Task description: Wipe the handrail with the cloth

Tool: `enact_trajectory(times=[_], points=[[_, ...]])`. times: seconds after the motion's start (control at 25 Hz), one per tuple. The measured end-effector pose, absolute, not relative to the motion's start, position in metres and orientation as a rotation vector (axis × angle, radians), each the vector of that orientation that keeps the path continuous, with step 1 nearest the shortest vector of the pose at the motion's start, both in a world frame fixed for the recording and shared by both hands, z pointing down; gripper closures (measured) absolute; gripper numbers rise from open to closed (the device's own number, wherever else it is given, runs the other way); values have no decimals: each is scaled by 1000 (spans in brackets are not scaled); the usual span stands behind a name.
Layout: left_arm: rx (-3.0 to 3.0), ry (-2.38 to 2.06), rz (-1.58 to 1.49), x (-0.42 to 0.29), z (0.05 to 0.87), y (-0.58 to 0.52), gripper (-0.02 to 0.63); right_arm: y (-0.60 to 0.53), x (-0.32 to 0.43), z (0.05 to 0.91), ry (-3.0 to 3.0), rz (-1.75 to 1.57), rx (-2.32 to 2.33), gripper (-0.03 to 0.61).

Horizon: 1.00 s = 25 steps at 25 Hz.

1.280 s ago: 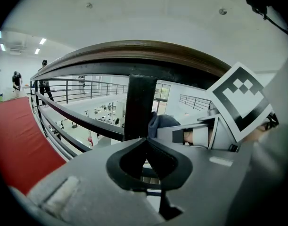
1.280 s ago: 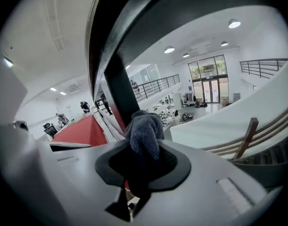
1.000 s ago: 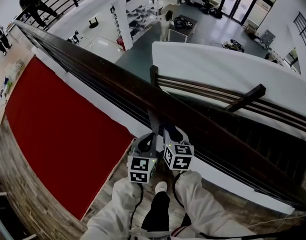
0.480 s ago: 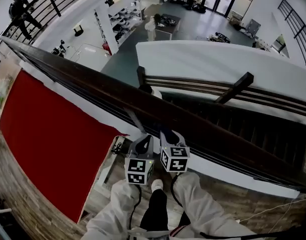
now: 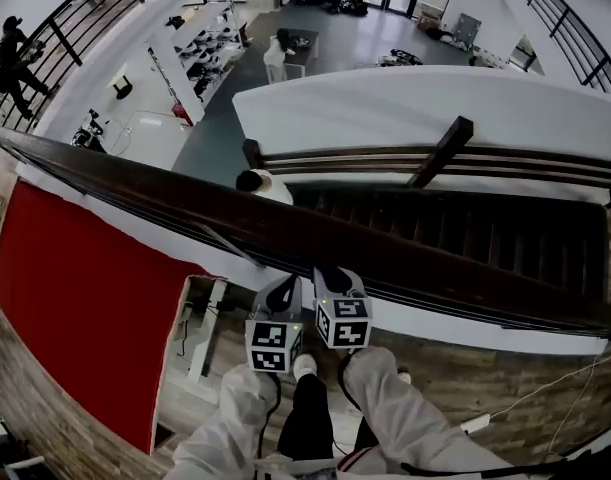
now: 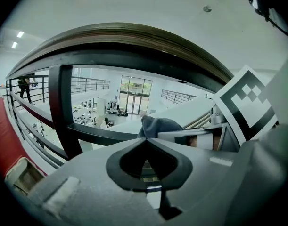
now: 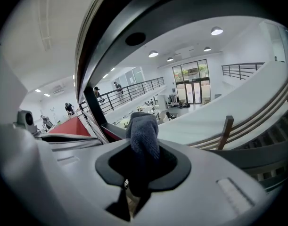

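Observation:
A dark wooden handrail (image 5: 285, 230) runs across the head view from upper left to lower right. Both grippers are held just under its near side. My right gripper (image 5: 332, 278) is shut on a grey-blue cloth (image 7: 144, 131), which sticks up between its jaws below the handrail's underside (image 7: 181, 8). My left gripper (image 5: 282, 293) is close beside it on the left. Its jaws (image 6: 146, 138) are shut tip to tip with nothing between them. The cloth (image 6: 158, 125) and the handrail (image 6: 134, 41) both show in the left gripper view, the rail arching overhead.
A red panel (image 5: 75, 298) hangs on the railing's left part. A black baluster (image 6: 63, 112) stands left of the left gripper. Beyond the rail a staircase (image 5: 465, 233) drops to a lower floor with people. I stand on wood flooring (image 5: 505, 408).
The two grippers and I have shifted to the right along the handrail: the red panel has slid left and the staircase now lies directly beyond the grippers. Both stay shut.

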<state>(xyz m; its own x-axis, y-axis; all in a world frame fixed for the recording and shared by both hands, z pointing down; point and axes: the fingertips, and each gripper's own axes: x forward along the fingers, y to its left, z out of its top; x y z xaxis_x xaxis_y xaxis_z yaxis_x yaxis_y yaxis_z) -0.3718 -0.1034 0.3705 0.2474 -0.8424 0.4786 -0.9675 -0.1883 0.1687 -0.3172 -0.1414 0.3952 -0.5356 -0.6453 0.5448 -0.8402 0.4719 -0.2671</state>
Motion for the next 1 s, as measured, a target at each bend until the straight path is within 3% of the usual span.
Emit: enact_trajectory(times=[1.0], points=[[2289,-1334,470,-139,380,-96,611,-121,-82,397,-2206,793,1579,506]])
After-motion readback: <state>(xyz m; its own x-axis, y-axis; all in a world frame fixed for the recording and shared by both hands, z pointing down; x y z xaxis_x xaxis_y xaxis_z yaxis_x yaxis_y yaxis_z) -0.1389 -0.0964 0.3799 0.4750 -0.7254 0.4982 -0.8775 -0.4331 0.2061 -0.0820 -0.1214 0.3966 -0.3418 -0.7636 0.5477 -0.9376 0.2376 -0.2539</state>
